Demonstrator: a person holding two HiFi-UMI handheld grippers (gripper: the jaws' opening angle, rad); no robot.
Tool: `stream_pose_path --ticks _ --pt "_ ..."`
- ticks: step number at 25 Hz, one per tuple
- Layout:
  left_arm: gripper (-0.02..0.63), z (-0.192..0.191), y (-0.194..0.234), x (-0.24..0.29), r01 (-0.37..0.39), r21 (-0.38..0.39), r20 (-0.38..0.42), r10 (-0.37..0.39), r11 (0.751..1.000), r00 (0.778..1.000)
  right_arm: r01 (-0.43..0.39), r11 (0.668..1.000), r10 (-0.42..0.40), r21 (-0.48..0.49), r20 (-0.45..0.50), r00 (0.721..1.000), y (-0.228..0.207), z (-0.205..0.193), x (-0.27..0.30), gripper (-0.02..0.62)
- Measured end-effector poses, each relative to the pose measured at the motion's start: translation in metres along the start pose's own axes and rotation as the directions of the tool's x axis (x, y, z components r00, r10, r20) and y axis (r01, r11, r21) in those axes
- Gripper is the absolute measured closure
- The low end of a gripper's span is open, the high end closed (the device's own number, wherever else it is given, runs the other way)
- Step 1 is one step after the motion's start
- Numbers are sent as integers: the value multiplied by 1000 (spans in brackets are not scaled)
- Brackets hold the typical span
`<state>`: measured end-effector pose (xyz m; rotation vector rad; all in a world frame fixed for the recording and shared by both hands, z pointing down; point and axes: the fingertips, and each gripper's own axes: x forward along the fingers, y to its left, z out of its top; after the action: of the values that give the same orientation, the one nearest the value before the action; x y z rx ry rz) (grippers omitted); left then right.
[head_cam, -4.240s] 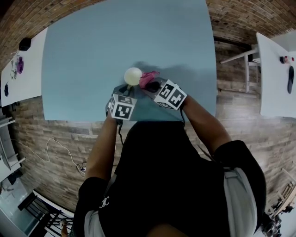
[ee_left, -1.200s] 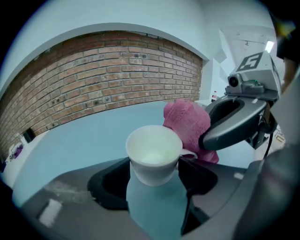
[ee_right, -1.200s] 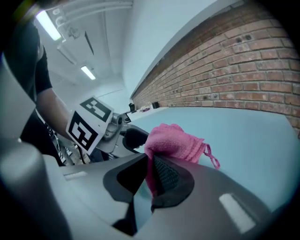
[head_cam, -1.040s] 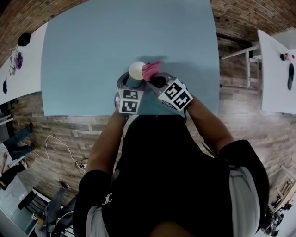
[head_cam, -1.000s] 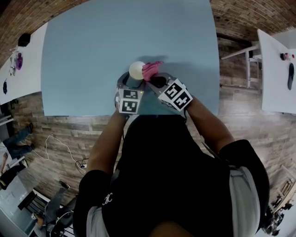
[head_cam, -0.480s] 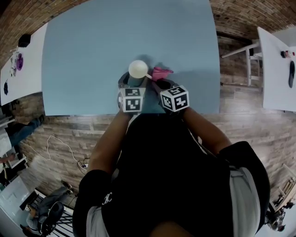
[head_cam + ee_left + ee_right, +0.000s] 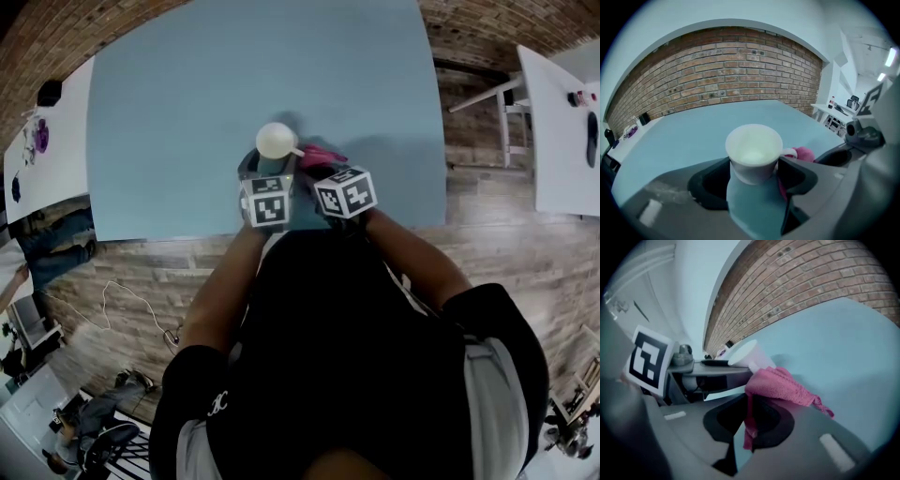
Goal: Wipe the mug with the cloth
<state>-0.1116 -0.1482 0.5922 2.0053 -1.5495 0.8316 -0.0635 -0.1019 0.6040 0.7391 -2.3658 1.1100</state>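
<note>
A white, empty, tapered mug (image 7: 753, 149) is gripped upright at its base by the left tongs (image 7: 754, 165). A crumpled pink cloth (image 7: 780, 384) is pinched in the closed right tongs (image 7: 749, 417), beside the mug's handle.

far side of mug (image 7: 275, 141): open desk (image 7: 187, 84), free passage | left of mug: open desk | right of mug: cloth (image 7: 321, 154) close against it, blocked | near side of mug: left tool (image 7: 754, 180) and right tool (image 7: 749, 413) side by side, closing off the approach

Pale blue bench (image 7: 187, 112), white mug (image 7: 276, 141) near its front edge, pink cloth (image 7: 323, 155) just beside, contact with surface unclear.
</note>
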Motion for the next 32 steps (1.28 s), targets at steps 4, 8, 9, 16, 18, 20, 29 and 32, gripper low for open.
stream_pose_path --ticks 4,8,9,16,18,20,29,32 --pt "267 1 -7 1 13 6 -11 -13 1000 1000 56 996 -60 -70 -55 997 5 -9 20 552" --pt "275 1 -6 -1 34 4 -29 -34 999 999 48 998 -51 -41 -70 996 4 -6 26 552" --pt "279 0 -7 -2 38 12 -36 -37 999 999 45 998 -47 -40 -76 996 3 -6 25 552" --pt "321 -20 -7 -16 98 174 -43 -92 980 995 104 993 -108 -47 -88 990 -3 -9 17 552" --pt "297 -17 -3 -24 144 220 -11 -145 965 989 105 994 -108 -40 -88 990 -4 -9 16 554" --pt "263 -8 3 -29 189 263 25 -203 946 979 105 994 -109 -41 -86 990 -5 -9 15 552" --pt "152 -1 9 -12 447 576 -141 -455 685 879 137 987 -143 -78 -70 987 -4 -9 15 552" --pt "137 -3 7 -3 522 637 -230 -506 568 831 155 985 -160 -80 -58 985 -3 -8 17 552"
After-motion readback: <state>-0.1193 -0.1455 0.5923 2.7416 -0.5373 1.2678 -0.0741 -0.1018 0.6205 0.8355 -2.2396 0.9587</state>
